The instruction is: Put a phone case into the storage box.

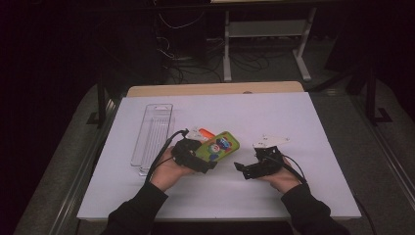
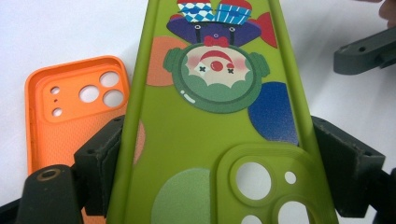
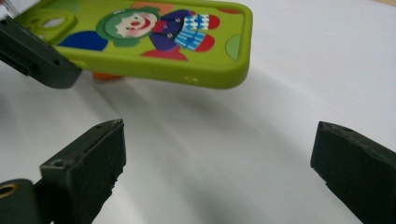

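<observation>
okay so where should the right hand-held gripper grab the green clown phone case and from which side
Take the free end of the green clown phone case across its long rims, coming level from the right. The left hand-held gripper already clamps the camera-hole end, so the case sits raised, and the right hand-held gripper is open, facing that end.

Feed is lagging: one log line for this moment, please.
left tongs: shut on green phone case | right tongs: open, empty | orange case: on table

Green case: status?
Left gripper shut on green case, held off the table. Right gripper open, empty. Orange case lies beside, clear.
</observation>
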Demonstrator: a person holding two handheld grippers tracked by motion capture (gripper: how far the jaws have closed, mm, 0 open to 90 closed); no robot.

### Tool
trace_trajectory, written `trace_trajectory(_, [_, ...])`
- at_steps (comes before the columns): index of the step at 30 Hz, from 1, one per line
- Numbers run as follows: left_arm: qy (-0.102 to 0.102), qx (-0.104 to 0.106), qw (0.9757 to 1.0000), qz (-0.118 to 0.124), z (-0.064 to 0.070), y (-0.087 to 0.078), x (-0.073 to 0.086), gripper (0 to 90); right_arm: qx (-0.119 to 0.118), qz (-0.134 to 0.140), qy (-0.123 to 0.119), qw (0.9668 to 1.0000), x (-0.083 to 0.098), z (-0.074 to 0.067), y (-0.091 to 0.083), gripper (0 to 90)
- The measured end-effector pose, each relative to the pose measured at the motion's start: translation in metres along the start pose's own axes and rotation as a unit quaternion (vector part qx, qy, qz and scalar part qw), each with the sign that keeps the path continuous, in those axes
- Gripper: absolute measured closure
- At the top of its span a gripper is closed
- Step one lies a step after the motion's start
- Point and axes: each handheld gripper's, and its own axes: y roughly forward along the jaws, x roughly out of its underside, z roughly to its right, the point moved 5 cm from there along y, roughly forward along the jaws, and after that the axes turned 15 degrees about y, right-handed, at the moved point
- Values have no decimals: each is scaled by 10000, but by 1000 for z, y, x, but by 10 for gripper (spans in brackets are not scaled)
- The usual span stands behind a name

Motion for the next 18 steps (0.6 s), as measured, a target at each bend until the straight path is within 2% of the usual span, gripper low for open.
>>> trace_trajectory(1, [-38,15,10000,29,0,0,-1,158,0,0,0,10000,0,0,0,23])
trace_trajectory(2, [-126,17,9999,118,0,1,-2,158,115,30,-132,9998,0,0,1,23])
trace_trajectory(4, [-98,-4,9999,109,-1,0,-2,158,193,22,-196,9996,1,0,0,23])
trace_trajectory(6, [29,51,10000,21,-3,-1,-1,157,417,109,-447,9981,1,1,1,19])
trace_trajectory(8, [13,70,10000,43,-3,-1,-1,157,466,135,-566,9972,2,0,0,17])
trace_trajectory(11, [-20,84,9999,69,-4,-1,-1,157,526,131,-624,9966,2,0,0,13])
trace_trajectory(14, [-26,78,9999,73,-3,-1,-2,158,625,184,-786,9948,3,-2,0,7])
trace_trajectory(15, [1,97,9999,66,-3,-1,-2,157,728,224,-932,9927,3,-3,0,7])
trace_trajectory(18, [2,90,9999,63,-3,-1,-1,157,759,298,-1024,9914,3,-4,0,7])
